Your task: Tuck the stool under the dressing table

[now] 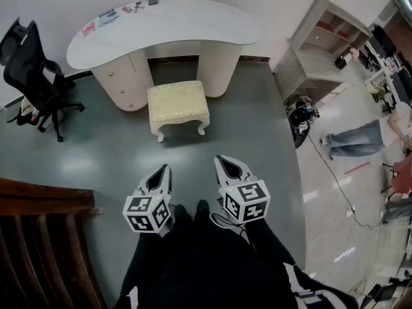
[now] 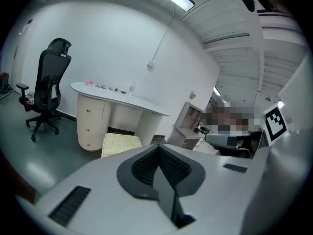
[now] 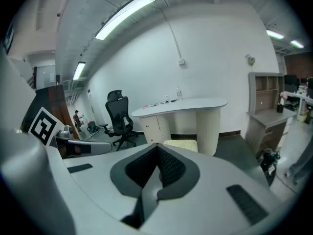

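- person's dark trousers (image 1: 206,262) are filling the bottom of the head view, nearest the camera.
- left gripper (image 1: 166,168) is hanging just ahead of the knees, marker cube facing up; in the left gripper view (image 2: 157,149) its jaws are pressing together with nothing between them.
- right gripper (image 1: 219,159) is hanging beside it, the two apart; in the right gripper view (image 3: 157,149) its jaws are likewise meeting on nothing.
- stool (image 1: 178,105), cream and cushioned, is standing upright on the grey floor (image 1: 96,153), well ahead of both grippers, in front of the knee gap and not under the top.
- dressing table (image 1: 167,24), white with a curved top, is standing against the wall, drawer pedestal to the left of the gap and a rounded leg to the right.
- small items (image 1: 122,9) are lying along the table's back edge.
- black office chair (image 1: 29,66) is standing left of the table.
- pale shelf unit (image 1: 322,44) is standing to its right.
- dark wooden rail (image 1: 38,201) is showing at lower left.
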{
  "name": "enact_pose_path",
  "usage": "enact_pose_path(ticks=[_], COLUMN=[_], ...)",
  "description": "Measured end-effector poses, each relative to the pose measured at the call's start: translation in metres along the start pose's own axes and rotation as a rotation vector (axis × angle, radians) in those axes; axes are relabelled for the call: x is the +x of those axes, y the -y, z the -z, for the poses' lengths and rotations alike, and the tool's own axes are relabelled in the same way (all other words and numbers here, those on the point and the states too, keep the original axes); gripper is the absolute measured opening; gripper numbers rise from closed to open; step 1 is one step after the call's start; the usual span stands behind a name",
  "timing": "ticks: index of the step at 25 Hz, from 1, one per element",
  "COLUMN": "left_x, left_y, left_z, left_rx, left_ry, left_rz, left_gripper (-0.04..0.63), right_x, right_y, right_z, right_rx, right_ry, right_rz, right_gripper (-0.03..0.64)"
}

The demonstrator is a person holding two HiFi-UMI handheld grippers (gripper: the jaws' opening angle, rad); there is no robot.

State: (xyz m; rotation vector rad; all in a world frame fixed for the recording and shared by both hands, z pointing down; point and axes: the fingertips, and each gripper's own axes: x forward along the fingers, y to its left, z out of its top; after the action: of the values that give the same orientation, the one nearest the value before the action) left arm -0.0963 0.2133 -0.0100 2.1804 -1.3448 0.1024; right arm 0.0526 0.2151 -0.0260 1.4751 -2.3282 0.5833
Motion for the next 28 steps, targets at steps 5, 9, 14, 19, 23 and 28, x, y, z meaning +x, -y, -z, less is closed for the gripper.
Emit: enact_pose_path(ticks=[5, 9, 14, 19, 23, 28], left_x=[-0.003, -0.004, -0.003, -0.002, 0.002, 0.01], left_y=[0.003, 0.001, -0.001, -0.001, -0.005, -0.012], left_z=[0.004, 0.001, 0.003, 0.006, 0.007, 0.012], left_rx=[0.007, 0.009, 0.01, 0.006, -0.001, 0.024], left_ry=[-0.006, 0.002, -0.003, -0.009, -0.005, -0.018], left_rz=[-0.011, -0.017, -0.026, -0.035, -0.059, -0.094], left_gripper=[0.008, 0.008, 0.008, 0.008, 0.008, 0.008], right_x=[-0.006, -0.008, -0.007, -0.009, -0.01, -0.013], right_y=[0.005, 0.007, 0.008, 0.014, 0.028, 0.059], right_z=[0.005, 0.005, 0.007, 0.012, 0.017, 0.035], right_rx=[0.011, 0.014, 0.015, 0.002, -0.009, -0.013], right_ry=[-0.006, -0.001, -0.002, -0.011, -0.02, -0.06], right_rz=[0.011, 0.017, 0.018, 0.041, 0.072, 0.148], right_gripper=[0.005, 0.005, 0.005, 0.005, 0.005, 0.005])
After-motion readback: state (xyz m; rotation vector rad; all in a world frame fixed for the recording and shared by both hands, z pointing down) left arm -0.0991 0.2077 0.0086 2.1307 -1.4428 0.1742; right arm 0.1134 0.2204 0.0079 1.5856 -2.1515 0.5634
